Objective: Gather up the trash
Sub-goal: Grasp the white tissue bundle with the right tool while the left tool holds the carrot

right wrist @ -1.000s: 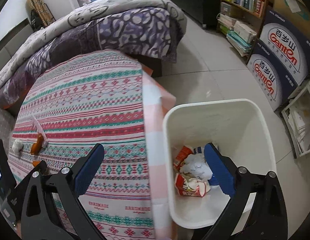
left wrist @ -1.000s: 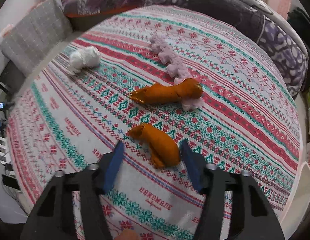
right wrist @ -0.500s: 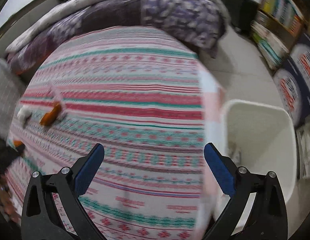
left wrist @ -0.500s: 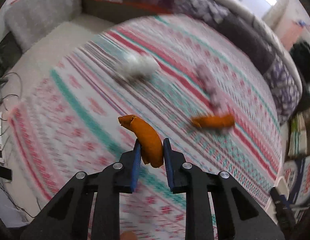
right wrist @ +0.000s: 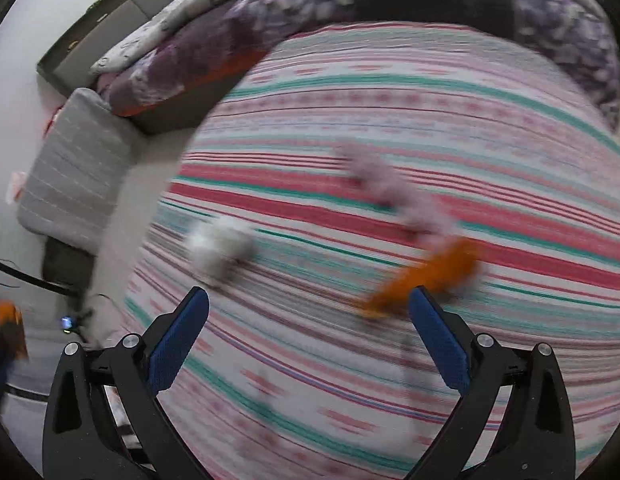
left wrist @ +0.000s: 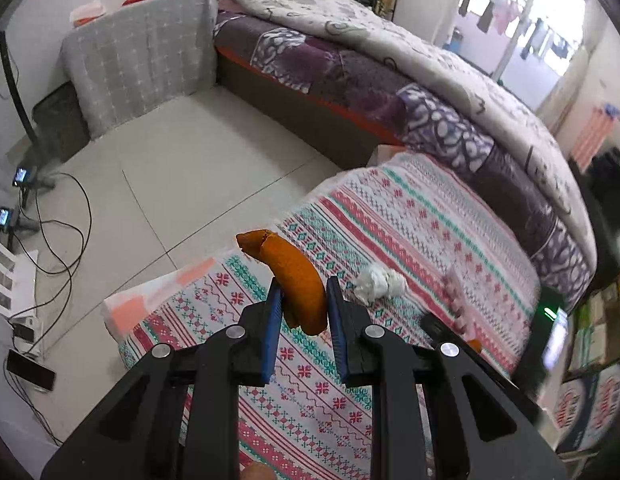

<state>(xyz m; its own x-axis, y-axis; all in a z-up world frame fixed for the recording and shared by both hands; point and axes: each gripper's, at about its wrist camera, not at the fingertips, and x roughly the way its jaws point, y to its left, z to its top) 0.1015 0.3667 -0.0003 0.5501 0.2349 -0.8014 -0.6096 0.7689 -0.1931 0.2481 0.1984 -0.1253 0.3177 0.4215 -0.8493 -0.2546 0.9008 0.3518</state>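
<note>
One orange curved peel (left wrist: pixel 298 280) pinched in left tongs (left wrist: pixel 302 304), right tongs (right wrist: pixel 310 340) spread wide, one white crumpled tissue (right wrist: pixel 222 248), one pink scrap (right wrist: pixel 389 188), second orange peel (right wrist: pixel 425 276) blurred on patterned surface (right wrist: pixel 429 100).

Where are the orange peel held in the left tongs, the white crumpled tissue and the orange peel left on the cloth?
held orange peel (left wrist: pixel 300 280), left wrist view, middle of its curved body.
white crumpled tissue (left wrist: pixel 377 283), left wrist view, its centre.
orange peel on the cloth (right wrist: pixel 423 276), right wrist view, blurred middle.
</note>
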